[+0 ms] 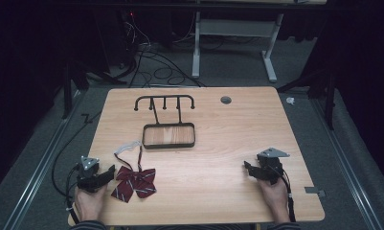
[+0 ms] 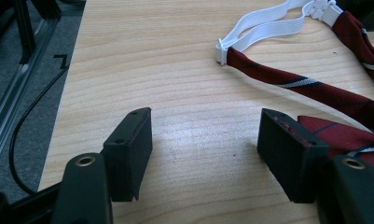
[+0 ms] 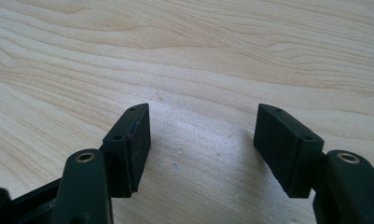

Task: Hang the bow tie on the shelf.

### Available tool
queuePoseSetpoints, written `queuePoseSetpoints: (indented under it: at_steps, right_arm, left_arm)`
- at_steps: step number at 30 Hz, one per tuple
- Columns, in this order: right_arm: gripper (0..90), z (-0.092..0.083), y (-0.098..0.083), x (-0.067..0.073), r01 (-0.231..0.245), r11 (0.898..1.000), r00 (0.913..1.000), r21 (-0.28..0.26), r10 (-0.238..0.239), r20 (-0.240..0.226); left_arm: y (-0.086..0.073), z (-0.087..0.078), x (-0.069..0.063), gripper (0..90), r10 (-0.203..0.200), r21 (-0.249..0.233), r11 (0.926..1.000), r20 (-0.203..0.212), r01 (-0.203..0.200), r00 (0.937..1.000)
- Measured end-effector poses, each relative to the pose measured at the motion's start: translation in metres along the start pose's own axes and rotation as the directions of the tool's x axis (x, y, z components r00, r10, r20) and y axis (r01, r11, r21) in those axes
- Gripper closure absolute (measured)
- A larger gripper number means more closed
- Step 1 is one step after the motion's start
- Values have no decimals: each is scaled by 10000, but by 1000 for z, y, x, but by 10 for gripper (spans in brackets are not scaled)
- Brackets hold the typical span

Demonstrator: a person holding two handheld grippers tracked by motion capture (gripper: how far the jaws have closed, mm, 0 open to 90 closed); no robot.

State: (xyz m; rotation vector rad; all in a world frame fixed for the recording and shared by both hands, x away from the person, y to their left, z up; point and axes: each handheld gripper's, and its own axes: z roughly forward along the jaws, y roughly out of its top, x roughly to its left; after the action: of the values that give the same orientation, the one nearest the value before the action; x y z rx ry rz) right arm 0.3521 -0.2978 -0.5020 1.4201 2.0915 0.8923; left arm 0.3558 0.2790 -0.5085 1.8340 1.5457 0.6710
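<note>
resting beside left tool (image 1: 109, 172): bow tie (image 1: 134, 182)

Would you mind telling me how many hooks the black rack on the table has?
4. They hang in a row along the top bar of the rack, at the table's far side: one curled down at each end, two short ones between. None seems hidden.

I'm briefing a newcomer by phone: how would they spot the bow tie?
On the wooden table, look at the near-left part, in front of the black wire rack. Beside the left gripper lies the bow tie: the one cloth item, dark red, striped, with a white strap.
</note>
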Motion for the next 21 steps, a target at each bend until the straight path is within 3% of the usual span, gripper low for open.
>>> queuePoseSetpoints:
  at_steps: [12, 21]
  right_arm:
    - [377, 0, 0, 0, 43, 10000, 10000, 7, -43, -39]
    - [376, 0, 0, 0, 41, 10000, 10000, 7, -41, -39]
  left_arm:
    - [2, -1, 3, 386, 68, 127, 9999, -48, -68, 10000]
    - [5, -16, 0, 416, 111, -242, 9997, 220, -106, 9997]
